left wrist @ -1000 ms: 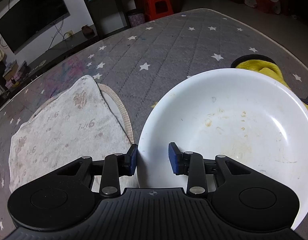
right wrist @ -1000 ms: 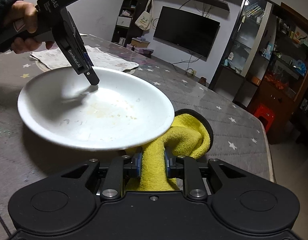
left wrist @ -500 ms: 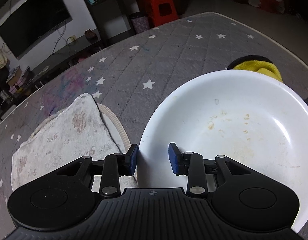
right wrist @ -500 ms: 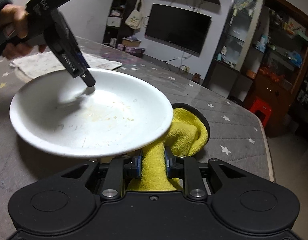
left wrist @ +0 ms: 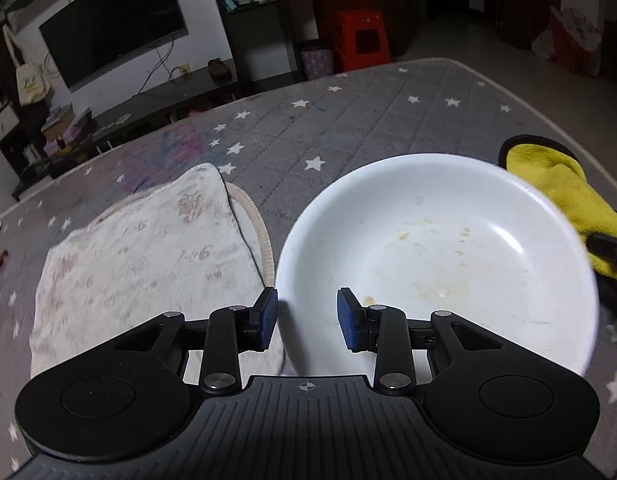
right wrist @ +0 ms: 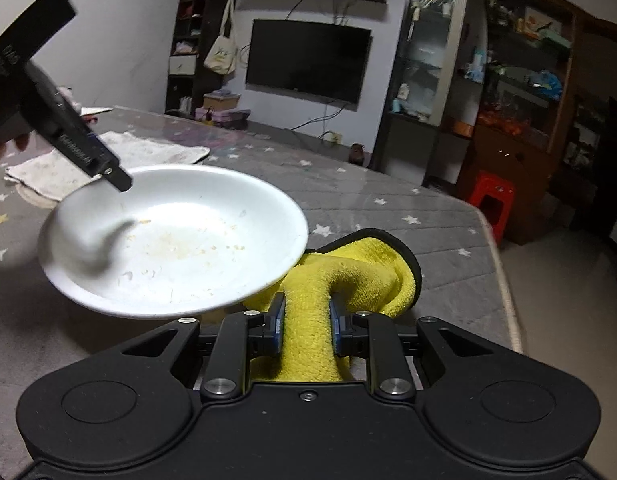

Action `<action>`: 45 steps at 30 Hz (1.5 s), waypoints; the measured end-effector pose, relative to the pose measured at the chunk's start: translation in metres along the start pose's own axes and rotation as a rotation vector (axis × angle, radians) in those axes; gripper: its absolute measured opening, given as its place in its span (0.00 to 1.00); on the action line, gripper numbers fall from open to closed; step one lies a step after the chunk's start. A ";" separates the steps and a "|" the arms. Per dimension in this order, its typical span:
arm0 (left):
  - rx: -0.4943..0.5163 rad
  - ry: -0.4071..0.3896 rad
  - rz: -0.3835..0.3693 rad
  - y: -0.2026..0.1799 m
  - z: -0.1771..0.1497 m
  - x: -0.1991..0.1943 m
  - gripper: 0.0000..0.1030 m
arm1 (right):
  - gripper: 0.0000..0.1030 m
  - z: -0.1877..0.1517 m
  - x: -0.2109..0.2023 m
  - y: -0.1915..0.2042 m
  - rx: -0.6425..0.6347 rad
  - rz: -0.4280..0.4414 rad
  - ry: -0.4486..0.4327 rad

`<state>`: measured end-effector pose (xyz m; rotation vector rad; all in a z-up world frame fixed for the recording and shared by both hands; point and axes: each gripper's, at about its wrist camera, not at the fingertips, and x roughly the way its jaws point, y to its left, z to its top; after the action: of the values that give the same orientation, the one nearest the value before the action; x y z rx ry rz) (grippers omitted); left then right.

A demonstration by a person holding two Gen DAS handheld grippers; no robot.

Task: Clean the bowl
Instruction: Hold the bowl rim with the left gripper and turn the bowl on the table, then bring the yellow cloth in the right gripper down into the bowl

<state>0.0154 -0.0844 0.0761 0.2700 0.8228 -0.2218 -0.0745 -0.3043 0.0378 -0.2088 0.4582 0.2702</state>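
Note:
A white bowl [left wrist: 448,252] with dried yellowish food marks inside is held tilted above the table. My left gripper [left wrist: 307,314] is shut on its near rim, one pad inside and one outside. In the right wrist view the bowl [right wrist: 176,240] hangs at the left with the left gripper [right wrist: 120,182] on its far rim. My right gripper [right wrist: 306,326] is shut on a yellow cloth [right wrist: 348,268], which lies just below and beside the bowl's right edge. The cloth also shows in the left wrist view [left wrist: 568,196].
A stained white towel [left wrist: 140,256] lies on the grey star-patterned table cover [left wrist: 348,128], left of the bowl. The table's far edge [left wrist: 548,108] is close behind. A red stool [right wrist: 488,200], TV and shelves stand beyond it.
The bowl has been lifted higher off the table and tilted more, still held by my left gripper. My right gripper has risen with the yellow cloth.

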 end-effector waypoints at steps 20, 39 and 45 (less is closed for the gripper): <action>-0.187 0.009 -0.059 -0.014 -0.043 -0.038 0.42 | 0.22 0.022 -0.039 0.029 0.027 0.020 -0.121; -0.251 0.068 -0.073 -0.032 -0.060 -0.020 0.46 | 0.22 0.009 -0.013 0.054 0.063 0.075 -0.037; -0.252 0.065 -0.053 -0.026 -0.054 -0.012 0.37 | 0.22 0.010 -0.010 0.055 0.040 0.050 -0.035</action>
<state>-0.0375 -0.0909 0.0459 0.0183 0.9138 -0.1574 -0.0953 -0.2517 0.0433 -0.1537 0.4338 0.3126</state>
